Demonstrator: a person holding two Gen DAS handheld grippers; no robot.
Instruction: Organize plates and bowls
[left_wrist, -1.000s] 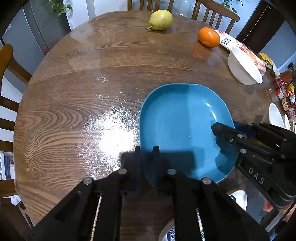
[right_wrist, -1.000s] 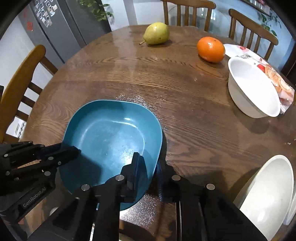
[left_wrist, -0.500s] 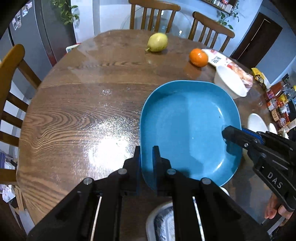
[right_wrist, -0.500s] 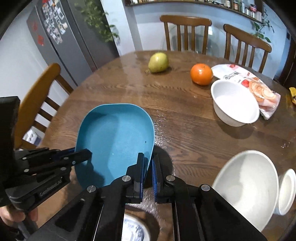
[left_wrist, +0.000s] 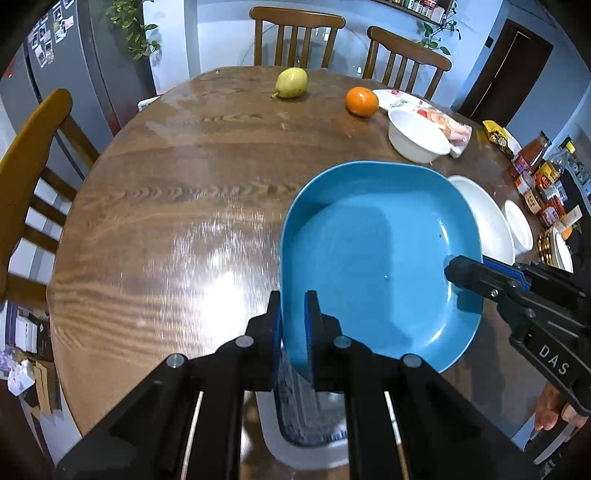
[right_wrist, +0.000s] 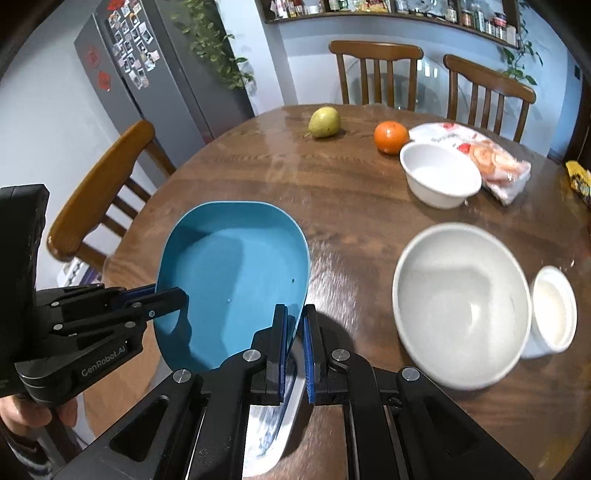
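A blue squarish plate (left_wrist: 369, 258) hangs tilted above the round wooden table (left_wrist: 166, 221), held at two rims. My left gripper (left_wrist: 293, 310) is shut on its left rim. On the opposite rim, my right gripper (right_wrist: 294, 321) is shut as well. Each gripper shows in the other's view: the right gripper (left_wrist: 456, 271) and the left gripper (right_wrist: 177, 295). Below the blue plate (right_wrist: 236, 280), at the table's near edge, lies a white plate with a blue pattern (left_wrist: 306, 421), partly hidden by the fingers. A large white bowl (right_wrist: 458, 302), a small white cup (right_wrist: 552, 306) and a smaller white bowl (right_wrist: 439, 173) stand to the right.
A pear (left_wrist: 291, 83), an orange (left_wrist: 362, 101) and a snack bag (left_wrist: 432, 114) lie at the far side. Jars and packets (left_wrist: 539, 173) crowd the right edge. Wooden chairs (right_wrist: 99, 188) surround the table, and a fridge (right_wrist: 147, 74) stands at the back left.
Both grippers have risen and drawn back with the blue plate, lifting it off the table. The patterned white plate has come into view beneath it.
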